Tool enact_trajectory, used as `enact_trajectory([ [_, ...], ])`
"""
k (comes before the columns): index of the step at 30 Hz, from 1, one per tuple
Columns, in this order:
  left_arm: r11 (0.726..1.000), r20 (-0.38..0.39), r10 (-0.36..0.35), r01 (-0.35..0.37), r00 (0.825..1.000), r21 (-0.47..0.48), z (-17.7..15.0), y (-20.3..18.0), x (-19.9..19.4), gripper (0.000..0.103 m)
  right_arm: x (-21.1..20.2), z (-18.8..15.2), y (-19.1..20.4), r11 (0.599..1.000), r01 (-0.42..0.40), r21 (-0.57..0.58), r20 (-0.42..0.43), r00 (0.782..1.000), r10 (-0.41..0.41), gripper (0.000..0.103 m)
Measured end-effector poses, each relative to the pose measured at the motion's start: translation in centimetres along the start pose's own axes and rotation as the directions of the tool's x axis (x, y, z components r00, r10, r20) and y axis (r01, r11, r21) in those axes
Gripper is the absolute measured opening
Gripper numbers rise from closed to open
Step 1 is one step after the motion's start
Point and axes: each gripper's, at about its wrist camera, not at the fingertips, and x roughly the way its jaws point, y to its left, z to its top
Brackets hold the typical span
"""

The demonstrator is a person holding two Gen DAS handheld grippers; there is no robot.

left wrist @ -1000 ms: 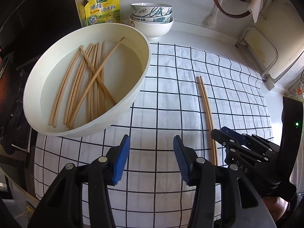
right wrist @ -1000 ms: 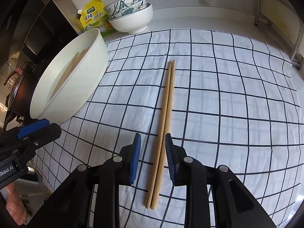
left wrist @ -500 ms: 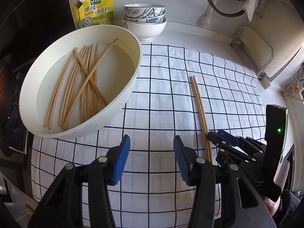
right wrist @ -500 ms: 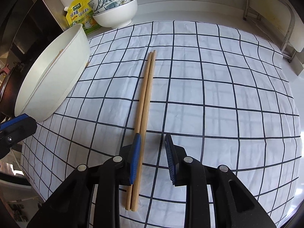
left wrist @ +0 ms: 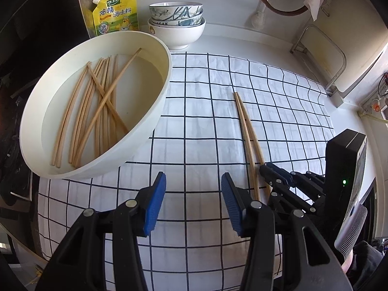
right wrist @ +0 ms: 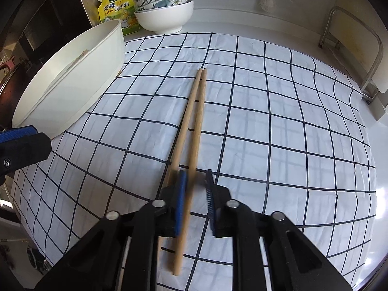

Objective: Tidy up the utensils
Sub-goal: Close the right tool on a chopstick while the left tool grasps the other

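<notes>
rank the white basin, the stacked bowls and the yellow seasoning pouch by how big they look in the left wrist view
1. white basin, by far the largest.
2. stacked bowls.
3. yellow seasoning pouch, only slightly smaller in the image than the bowls, and partly hidden behind the basin's rim.
The basin is nearer the camera, so true sizes are less certain.

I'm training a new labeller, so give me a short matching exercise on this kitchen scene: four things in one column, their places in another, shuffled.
Things:
1. loose chopsticks
2. chopstick pair
3. patterned bowls
4. yellow pouch

Places:
A. stacked in a plain white bowl
B. on the checked cloth
C. in the white basin
D. upright behind the basin

Pairs: 1-C, 2-B, 3-A, 4-D
</notes>
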Motion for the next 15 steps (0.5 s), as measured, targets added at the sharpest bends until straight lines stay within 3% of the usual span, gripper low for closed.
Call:
enact_trajectory([
  [5, 1.000, -0.003, -0.015, 0.015, 1.000, 0.027, 0.2, -1.4, 0.5, 0.049, -0.5, -0.4, -1.1, 1.000, -0.006, 0.023, 0.004, 1.000, 0.006, 0.006],
  [15, 0.996, -0.012, -0.041, 0.041, 0.999, 0.081, 0.3, -5.4, 4.3, 0.054, -1.7, -2.2, -7.3, 0.990, 0.037, 0.135, 0.001, 0.999, -0.038, 0.006],
])
